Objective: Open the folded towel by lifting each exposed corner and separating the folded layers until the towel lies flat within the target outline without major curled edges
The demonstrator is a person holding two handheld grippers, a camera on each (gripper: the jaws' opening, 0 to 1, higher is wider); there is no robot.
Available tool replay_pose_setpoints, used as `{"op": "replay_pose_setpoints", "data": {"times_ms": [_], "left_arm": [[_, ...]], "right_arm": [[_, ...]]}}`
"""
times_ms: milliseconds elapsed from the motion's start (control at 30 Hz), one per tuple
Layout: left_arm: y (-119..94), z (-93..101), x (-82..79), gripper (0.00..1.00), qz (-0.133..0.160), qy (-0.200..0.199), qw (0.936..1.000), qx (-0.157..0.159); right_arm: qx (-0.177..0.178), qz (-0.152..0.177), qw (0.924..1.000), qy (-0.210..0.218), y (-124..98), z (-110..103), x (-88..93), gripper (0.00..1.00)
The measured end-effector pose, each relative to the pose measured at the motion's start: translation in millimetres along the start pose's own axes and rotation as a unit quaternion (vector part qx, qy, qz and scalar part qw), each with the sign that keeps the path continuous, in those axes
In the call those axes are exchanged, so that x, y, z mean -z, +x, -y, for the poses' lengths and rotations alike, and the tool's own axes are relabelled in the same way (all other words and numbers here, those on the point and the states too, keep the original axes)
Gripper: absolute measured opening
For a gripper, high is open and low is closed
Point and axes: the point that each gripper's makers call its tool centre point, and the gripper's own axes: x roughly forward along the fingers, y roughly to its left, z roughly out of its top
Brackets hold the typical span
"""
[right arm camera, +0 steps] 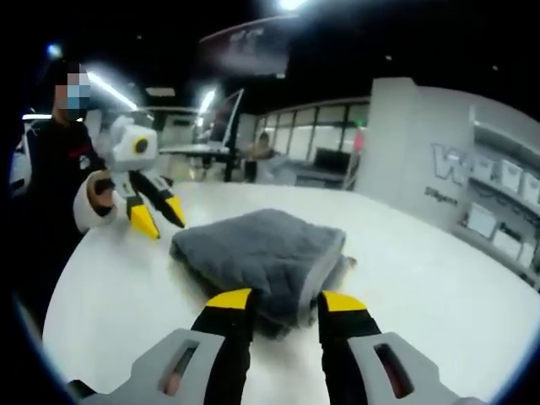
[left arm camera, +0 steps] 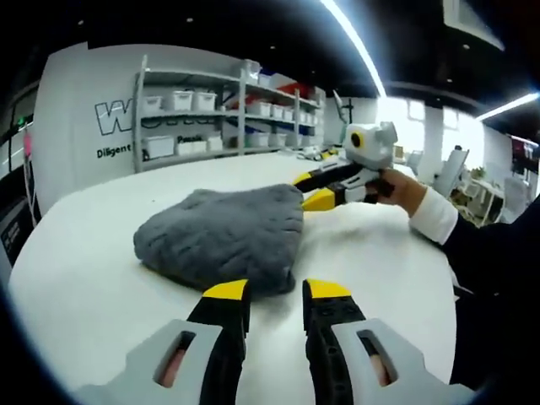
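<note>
A grey folded towel (left arm camera: 224, 236) lies in a thick, rumpled bundle on the white table (left arm camera: 76, 287). In the left gripper view my left gripper (left arm camera: 277, 291) is open, its yellow tips straddling the towel's near edge. Across the towel, my right gripper (left arm camera: 312, 190) is held by a hand at the far right corner, jaws apart. In the right gripper view the towel (right arm camera: 261, 249) shows stacked folded layers at its near end. My right gripper (right arm camera: 285, 300) stands open around that end. My left gripper (right arm camera: 160, 217) is open beside the towel's left corner.
The table's curved edge (left arm camera: 25, 253) runs close on the left. Behind it stand grey shelves (left arm camera: 198, 110) with white bins along a wall. The person (right arm camera: 51, 169) in dark clothes stands at the table's side. White tabletop (right arm camera: 439, 278) surrounds the towel.
</note>
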Motion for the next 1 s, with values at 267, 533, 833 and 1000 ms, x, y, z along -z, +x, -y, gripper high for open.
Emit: {"op": "replay_pose_setpoints", "data": {"times_ms": [267,533,833,1000], "left_arm": [[9,-0.1,7.8,0.21,-0.015,0.010,0.9998,-0.004],[9,-5.0,8.7,0.11,-0.016,0.016,0.9997,-0.013],[9,-9.8,8.6,0.02,-0.010,0.025,0.9993,-0.026],[7,-11.9,10.0,0.01,-0.014,0.018,0.9995,-0.022]], "right_arm": [[-0.011,0.003,0.9999,0.012,0,-6,-1.1,0.18],[-0.022,0.003,0.9994,0.025,-1,-11,-1.7,0.13],[-0.032,0.000,0.9990,0.032,-1,-15,-0.8,0.11],[-0.040,-0.001,0.9989,0.026,-2,-18,-0.6,0.10]]}}
